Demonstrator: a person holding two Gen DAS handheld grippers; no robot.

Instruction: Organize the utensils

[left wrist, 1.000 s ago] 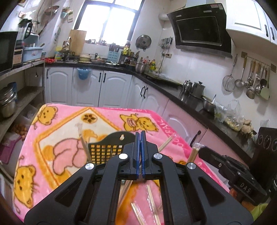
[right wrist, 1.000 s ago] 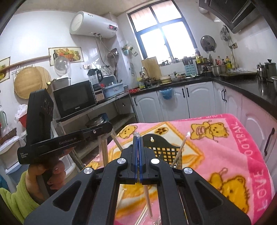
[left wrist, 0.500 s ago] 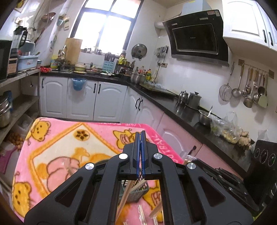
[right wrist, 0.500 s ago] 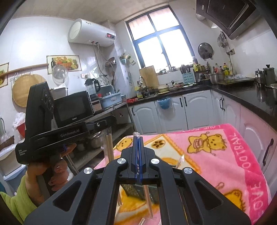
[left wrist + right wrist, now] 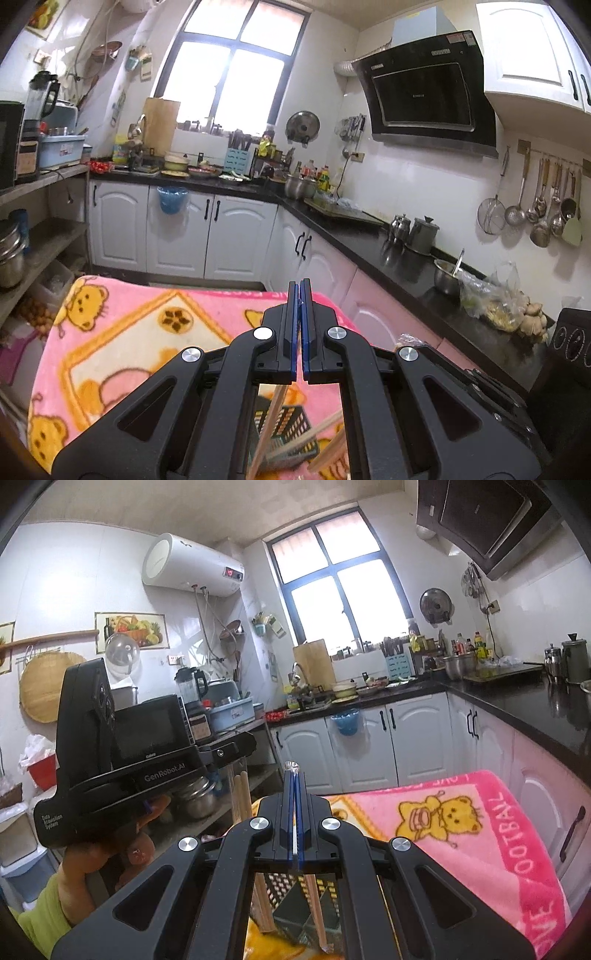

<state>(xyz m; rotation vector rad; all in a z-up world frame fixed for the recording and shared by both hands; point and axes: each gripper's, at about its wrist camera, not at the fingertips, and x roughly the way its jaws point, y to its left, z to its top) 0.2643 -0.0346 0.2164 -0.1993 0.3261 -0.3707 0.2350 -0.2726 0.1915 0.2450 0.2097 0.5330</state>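
Kitchen table, mid-sort: both handheld grippers hang above a black mesh basket (image 5: pixel 295 430) standing on a pink bear-print blanket (image 5: pixel 129 332).

Nearest the right lens, the right gripper (image 5: pixel 293 782) is clenched. A clear-wrapped stick (image 5: pixel 317 910) runs down from between its blue pads, and the wrapper's tip pokes out above them.

To its left, a hand (image 5: pixel 96 860) in a green sleeve (image 5: pixel 40 926) carries the left gripper (image 5: pixel 300 295). It is also clamped tight, on a pair of chopsticks (image 5: pixel 242 794) that dangle from its tip.

The coming move turns on one relation: the basket sits straight below both grippers, with each stick's long axis close to upright and only slightly tilted. The lower ends cross the mesh wall in both views. Whether they are already inside the rim or only in front of it cannot be told. Neither hand looks clearly nearer the basket, though the left gripper's pair hangs toward its left side and the right gripper's stick toward its right. Judged from that, a short, straight lowering before letting go would seat them, and a tilt could catch an end on the rim.

More sticks (image 5: pixel 325 430) lean at the basket's right side.

Beyond the table stand white cabinets (image 5: pixel 177 236) under a dark counter (image 5: pixel 369 240). A bright window (image 5: pixel 236 70) is on the far wall.
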